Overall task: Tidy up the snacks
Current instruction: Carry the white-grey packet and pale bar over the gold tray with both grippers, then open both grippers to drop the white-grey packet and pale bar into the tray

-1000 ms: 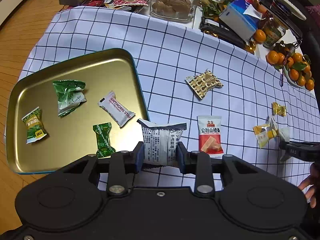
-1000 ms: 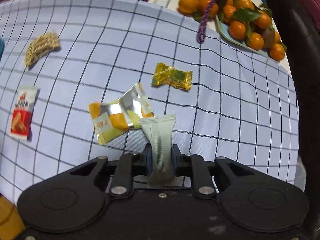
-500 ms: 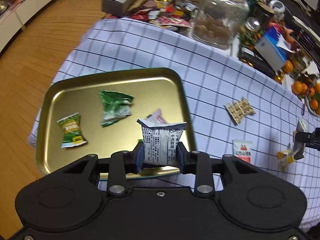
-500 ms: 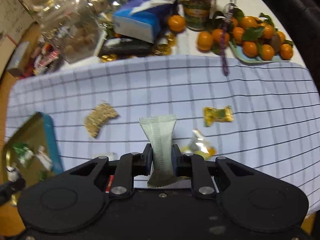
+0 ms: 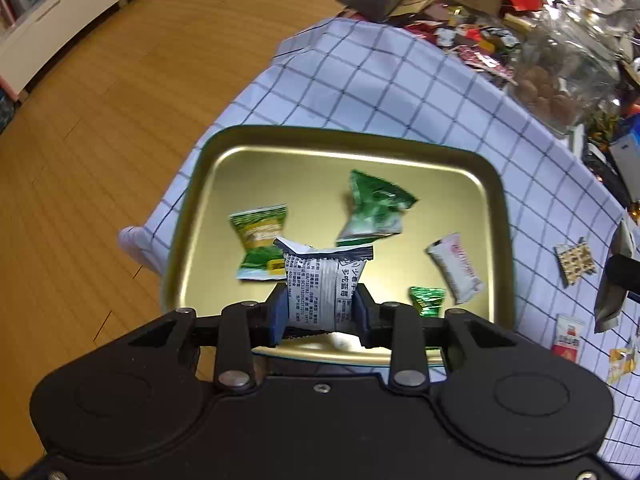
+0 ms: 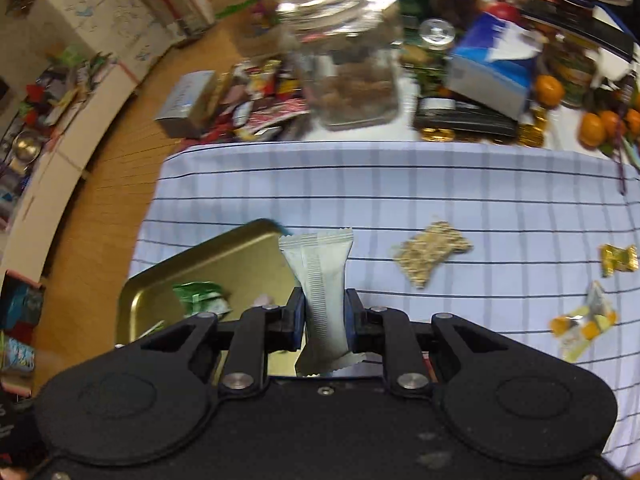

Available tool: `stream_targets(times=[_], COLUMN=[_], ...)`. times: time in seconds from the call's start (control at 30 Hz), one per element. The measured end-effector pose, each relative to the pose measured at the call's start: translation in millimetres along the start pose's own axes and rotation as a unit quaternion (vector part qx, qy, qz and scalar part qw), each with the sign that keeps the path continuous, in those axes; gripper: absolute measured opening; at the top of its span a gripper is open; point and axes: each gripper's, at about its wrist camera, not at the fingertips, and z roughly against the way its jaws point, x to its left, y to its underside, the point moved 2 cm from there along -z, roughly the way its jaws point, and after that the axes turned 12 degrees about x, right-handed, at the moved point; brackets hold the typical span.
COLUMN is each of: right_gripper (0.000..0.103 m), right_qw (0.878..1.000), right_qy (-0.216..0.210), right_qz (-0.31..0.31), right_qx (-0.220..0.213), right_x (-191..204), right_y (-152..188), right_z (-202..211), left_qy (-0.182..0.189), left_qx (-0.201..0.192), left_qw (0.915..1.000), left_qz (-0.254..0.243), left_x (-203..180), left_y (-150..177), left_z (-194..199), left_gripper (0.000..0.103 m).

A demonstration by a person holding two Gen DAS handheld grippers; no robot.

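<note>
My left gripper pinches the light, crinkly white packet mid-body above the gold tray, while my right gripper clamps a soft pale sachet just beside it.

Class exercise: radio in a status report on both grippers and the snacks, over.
Left gripper shut on grey-print packet, over gold tray. Right gripper shut on pale packet, beside tray. Four snacks in tray; nothing blocking.

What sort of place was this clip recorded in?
Most likely a lived-in home room: a checked tablecloth on a cluttered table, a glass jar of snacks, mandarins, a wooden floor.
</note>
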Motion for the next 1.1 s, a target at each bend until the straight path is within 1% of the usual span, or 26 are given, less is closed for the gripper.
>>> stream_targets(times=[0.13, 0.27, 0.43, 0.6, 0.67, 0.9, 1.0, 1.1], right_gripper=[0.020, 0.020, 0.020, 0.020, 0.020, 0.021, 0.023, 0.028], right_qw=[1.000, 0.999, 0.998, 0.998, 0.998, 0.997, 0.997, 0.997], right_qy=[0.004, 0.005, 0.010, 0.008, 0.010, 0.011, 0.017, 0.030], right_qz=[0.031, 0.047, 0.061, 0.067, 0.067, 0.068, 0.073, 0.077], right_qx=[0.003, 0.013, 0.015, 0.017, 0.017, 0.018, 0.014, 0.007], right_x=[27.3, 42.7, 52.2, 58.6, 60.8, 67.1, 70.3, 72.7], right_y=[6.5, 10.7, 14.8, 17.2, 17.4, 16.8, 17.4, 18.5], right_z=[-9.5, -17.2, -20.2, -21.7, -23.1, -27.0, -26.6, -25.1], left_qy=[-0.003, -0.004, -0.004, 0.001, -0.004, -0.002, -0.003, -0.003], left_qx=[0.012, 0.016, 0.015, 0.000, -0.003, 0.007, 0.007, 0.007], left_qw=[0.9998, 0.9996, 0.9996, 0.9999, 0.9999, 0.9999, 1.0000, 1.0000], left_qz=[0.015, 0.024, 0.023, 0.017, 0.014, 0.009, 0.006, 0.003], left_x=[16.2, 24.3, 24.6, 23.6, 22.1, 18.0, 16.1, 14.0], left_y=[-0.8, -0.9, -0.1, 1.7, 2.2, 1.8, 2.7, 2.7], left_z=[-6.0, -8.5, -6.8, -1.0, 0.2, -3.6, -3.4, -3.5], left_gripper=[0.042, 0.042, 0.043, 0.043, 0.043, 0.043, 0.043, 0.043])
